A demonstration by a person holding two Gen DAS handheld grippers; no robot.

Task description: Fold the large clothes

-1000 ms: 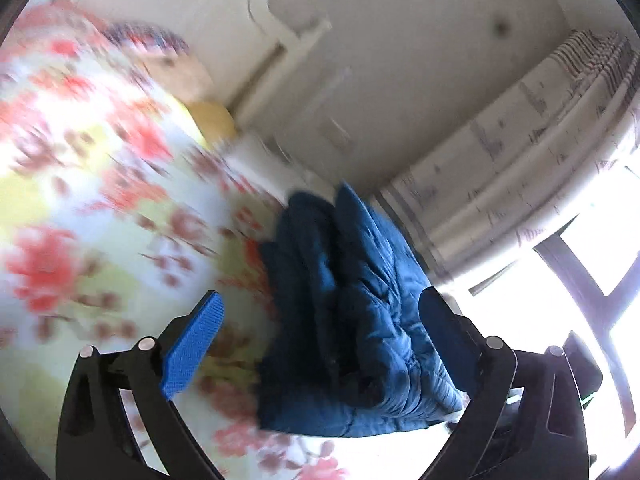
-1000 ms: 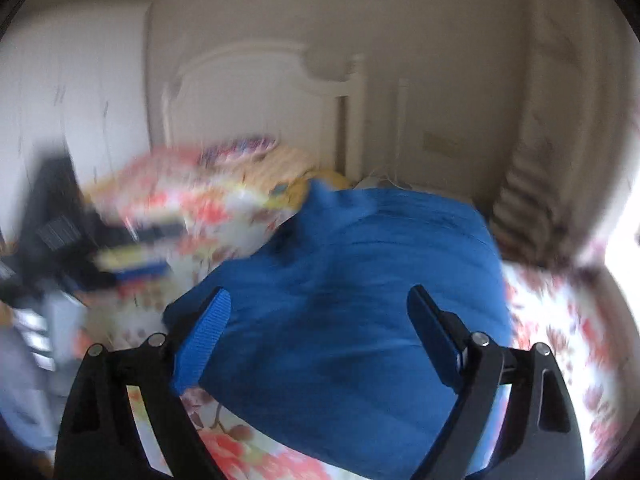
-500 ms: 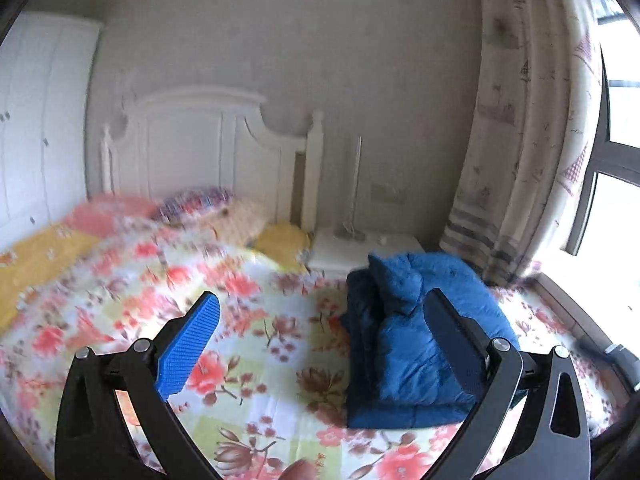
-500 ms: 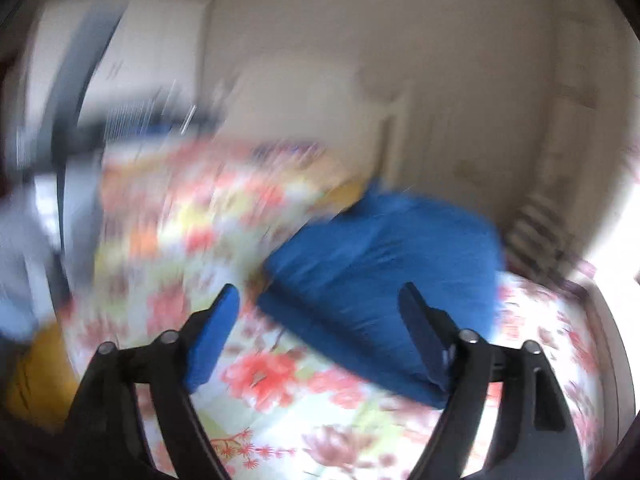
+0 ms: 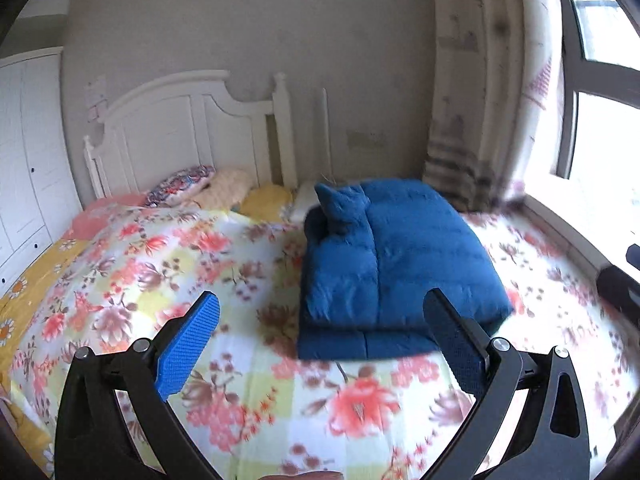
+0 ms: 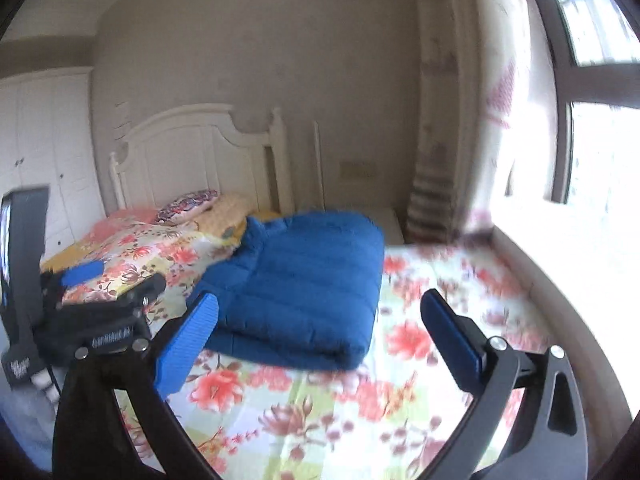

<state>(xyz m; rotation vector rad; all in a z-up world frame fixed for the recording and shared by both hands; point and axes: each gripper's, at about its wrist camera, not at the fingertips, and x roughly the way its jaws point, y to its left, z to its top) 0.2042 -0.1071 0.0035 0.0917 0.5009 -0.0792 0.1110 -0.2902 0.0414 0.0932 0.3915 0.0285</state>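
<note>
Both of your grippers hang clear of the work: the left gripper (image 5: 320, 340) has its blue-padded fingers spread wide with nothing between them, and the right gripper (image 6: 320, 336), whose jaws have just been opening, likewise stands wide and empty. The task's thing, a dark blue quilted puffer garment (image 5: 392, 264), lies folded into a thick, layered block on the floral bedspread (image 5: 180, 264), at about twelve to one o'clock ahead of the left gripper and at eleven to twelve o'clock ahead of the right. What could go wrong, as a judgement: the padded fabric looks springy, so the top layers may creep open; a raised flap of the garment at its far corner, toward the white headboard (image 5: 180, 128), already stands up rather than lying flat and may unroll the stack if you brush it. The block also sits toward the bed's far side, near the striped curtain (image 5: 460, 120), so a careless push could slide it off that edge. Around it: patterned pillows (image 5: 180, 186) at ten o'clock, a white wardrobe (image 5: 28, 152) at nine, a bright window (image 5: 600, 120) at two. In the right wrist view the left gripper's black body fills eight to nine o'clock, close enough to collide if you swing inward.
</note>
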